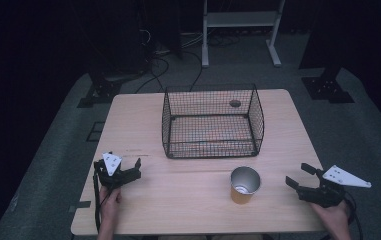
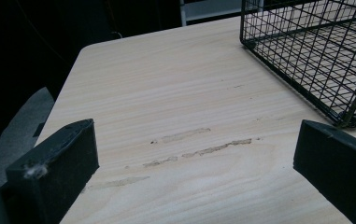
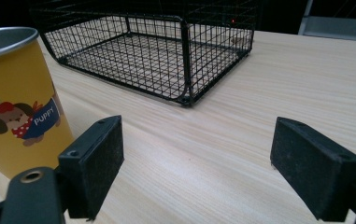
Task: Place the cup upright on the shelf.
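Note:
A yellow cup (image 1: 244, 185) with a silver inside stands upright on the table's front half, right of centre. In the right gripper view the cup (image 3: 14, 98) shows a cartoon puppy and sits just left of my left jaw. My right gripper (image 1: 300, 178) rests open near the table's front right edge, a little right of the cup, with nothing between its jaws (image 3: 196, 163). My left gripper (image 1: 130, 169) is open at the front left, also empty (image 2: 194, 163). A black wire basket (image 1: 213, 121) stands at the table's middle back and looks empty.
The basket's near corner (image 2: 348, 116) lies just beyond my left gripper's right jaw. Faint glue-like streaks (image 2: 199, 148) mark the wood ahead of the left gripper. A white metal stand (image 1: 240, 25) and dark equipment feet (image 1: 328, 87) stand on the floor beyond the table.

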A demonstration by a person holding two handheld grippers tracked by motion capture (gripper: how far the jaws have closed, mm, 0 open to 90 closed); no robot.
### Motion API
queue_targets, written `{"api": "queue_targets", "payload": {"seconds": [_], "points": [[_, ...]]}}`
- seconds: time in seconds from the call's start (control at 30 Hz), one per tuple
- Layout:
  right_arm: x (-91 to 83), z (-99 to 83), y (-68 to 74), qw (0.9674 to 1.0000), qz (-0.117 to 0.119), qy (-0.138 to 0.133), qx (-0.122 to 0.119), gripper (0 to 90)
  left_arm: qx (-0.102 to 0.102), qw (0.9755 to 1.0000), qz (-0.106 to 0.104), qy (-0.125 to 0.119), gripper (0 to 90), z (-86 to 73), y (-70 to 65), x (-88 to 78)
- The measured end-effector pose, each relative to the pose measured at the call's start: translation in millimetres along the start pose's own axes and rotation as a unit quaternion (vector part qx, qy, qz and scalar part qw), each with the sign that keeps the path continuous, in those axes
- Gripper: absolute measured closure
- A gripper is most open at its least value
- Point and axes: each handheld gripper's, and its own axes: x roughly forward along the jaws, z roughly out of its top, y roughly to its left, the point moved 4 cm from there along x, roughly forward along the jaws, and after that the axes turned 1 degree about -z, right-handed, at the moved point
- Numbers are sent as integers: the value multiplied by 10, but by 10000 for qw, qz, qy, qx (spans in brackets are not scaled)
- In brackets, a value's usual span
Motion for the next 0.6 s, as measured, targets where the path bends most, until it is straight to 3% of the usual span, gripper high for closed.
{"api": "queue_targets", "payload": {"seconds": [0.33,0.6], "points": [[-11,52,48,9999,74,21,-82,160,29,10000,-1,-5,0,-2,-9,-7],[-12,75,202,9994,247,96,-234,143,33,10000,-1,-30,0,-2,-10,-12]]}}
